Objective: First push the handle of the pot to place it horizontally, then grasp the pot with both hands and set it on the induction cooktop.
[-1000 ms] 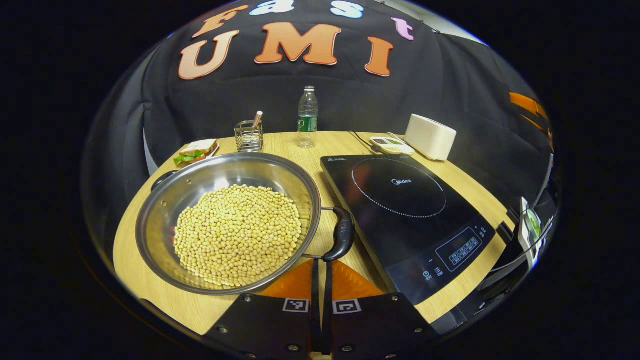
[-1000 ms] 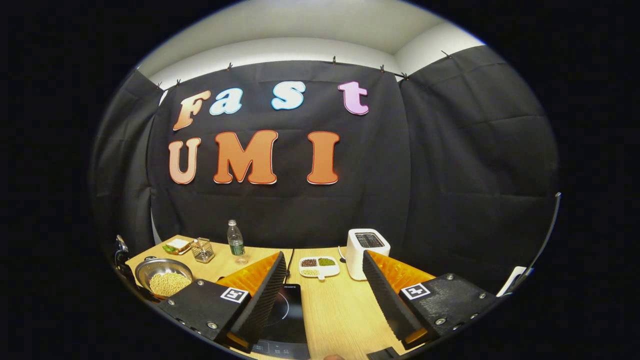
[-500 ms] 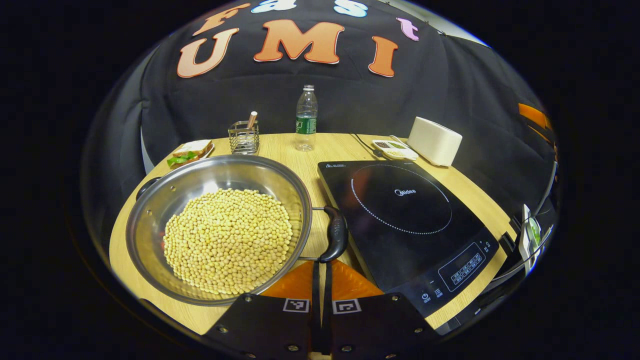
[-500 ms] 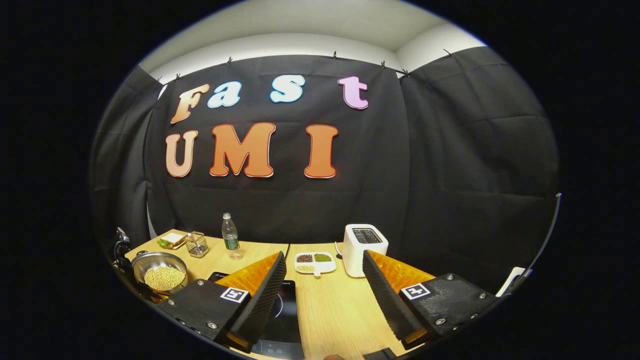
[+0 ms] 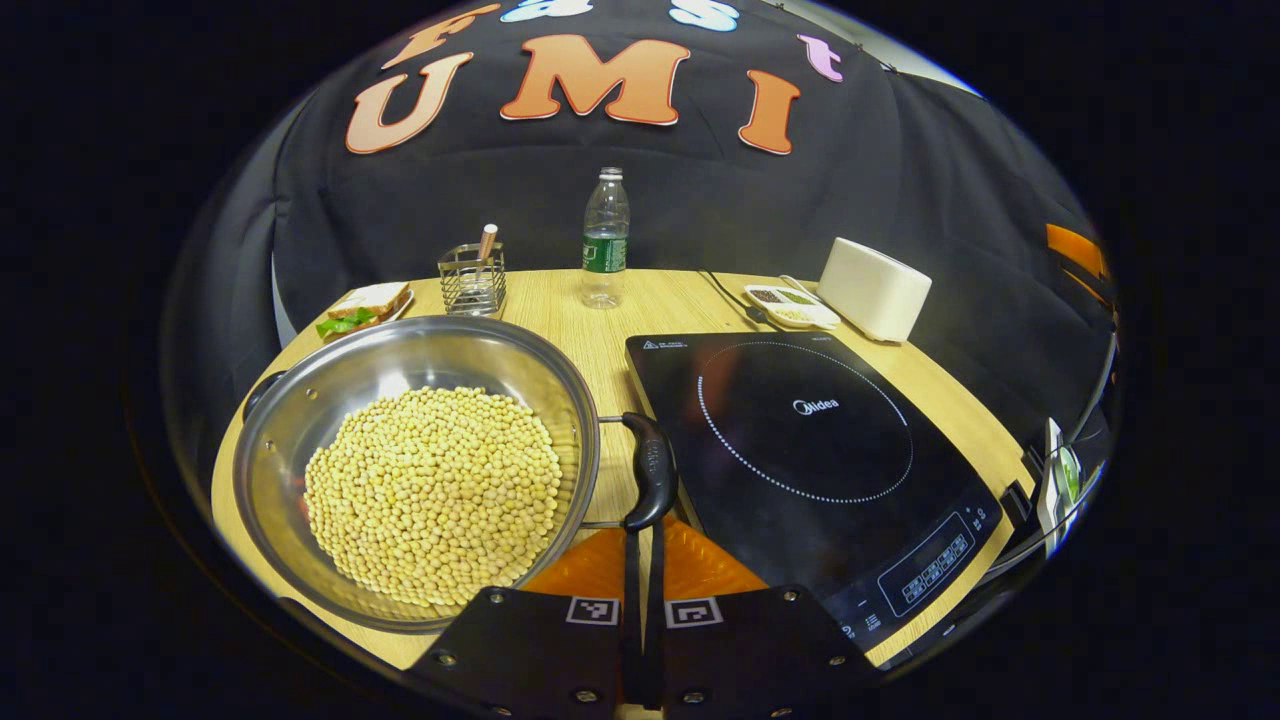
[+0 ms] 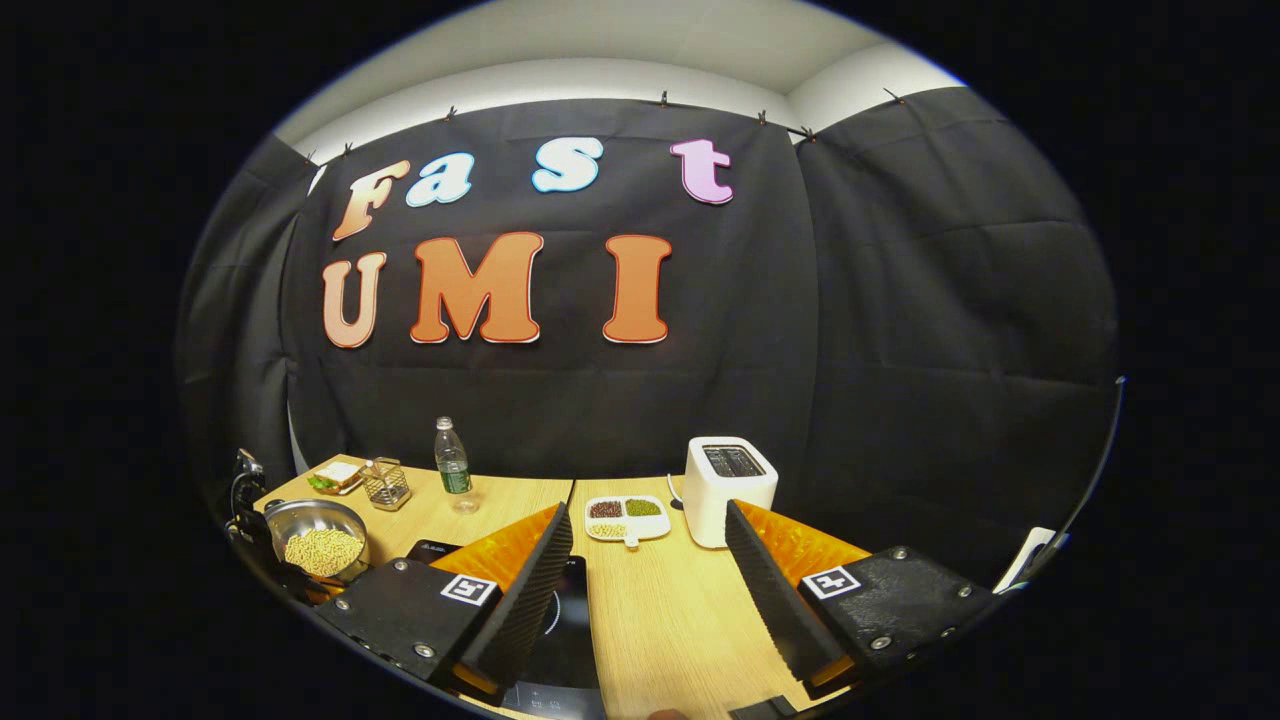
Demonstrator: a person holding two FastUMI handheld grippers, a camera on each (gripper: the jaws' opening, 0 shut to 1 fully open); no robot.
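Bench (image 5: 560, 300) carries everything. Largest on it: induction cooktop (image 5: 800, 440), flat, right of centre in the left gripper view, and the steel pot (image 5: 300, 420) just beside it on the left, heaped with pale beans (image 5: 430, 490); the pot is not on the cooktop. Its black near handle (image 5: 650, 485) points toward the cooktop edge. My left tongs (image 5: 641, 560) are pressed together, holding nothing, tips right at the handle's lower end; whether they touch it I cannot tell. I judge this the handle-pushing step. Right tongs (image 6: 650, 590) hang well apart from the pot, spread wide and empty, above bench and cooktop. Next move calls for nudging the handle, then bringing both tongs onto the pot.
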